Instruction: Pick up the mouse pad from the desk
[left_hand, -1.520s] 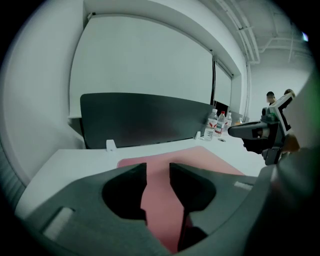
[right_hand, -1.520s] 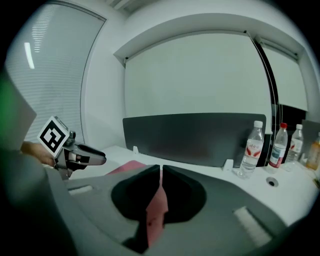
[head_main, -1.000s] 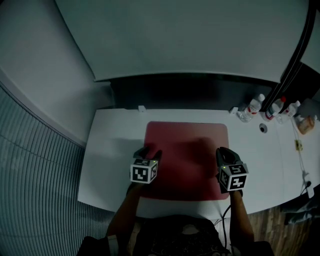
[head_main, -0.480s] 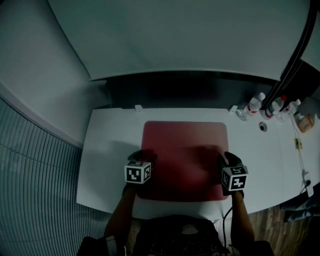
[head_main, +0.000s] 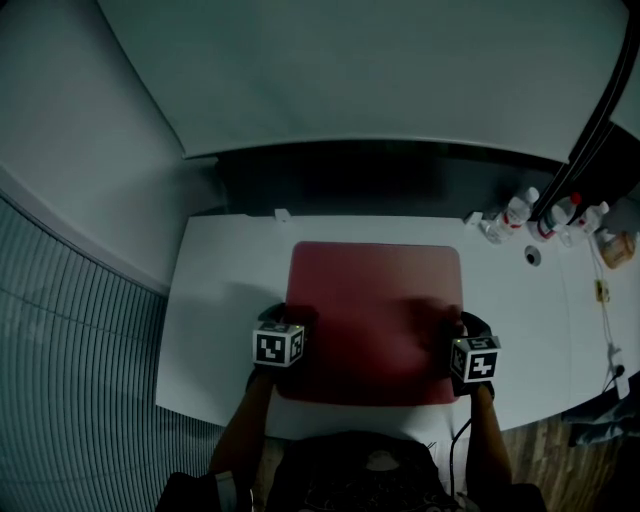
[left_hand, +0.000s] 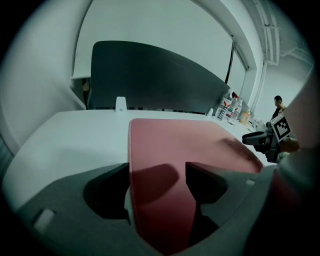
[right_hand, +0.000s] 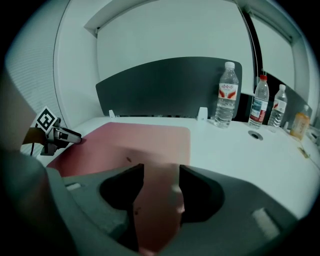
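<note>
Mouse pad (head_main: 375, 300), one, on one desk (head_main: 220, 300).

This looks like an office workstation. A long white tabletop (head_main: 220, 300) is backed at 12 o'clock by a dark, curved partition screen (head_main: 380, 180), the kind that divides desks. A red mouse pad (head_main: 375, 300) lies at its centre. At 2 o'clock there is a round cable hole (head_main: 533, 257) and water bottles (head_main: 517, 212). A ribbed wall panel (head_main: 70, 380) runs at 8 o'clock, and wood floor (head_main: 540, 450) shows at 5 o'clock.
</note>
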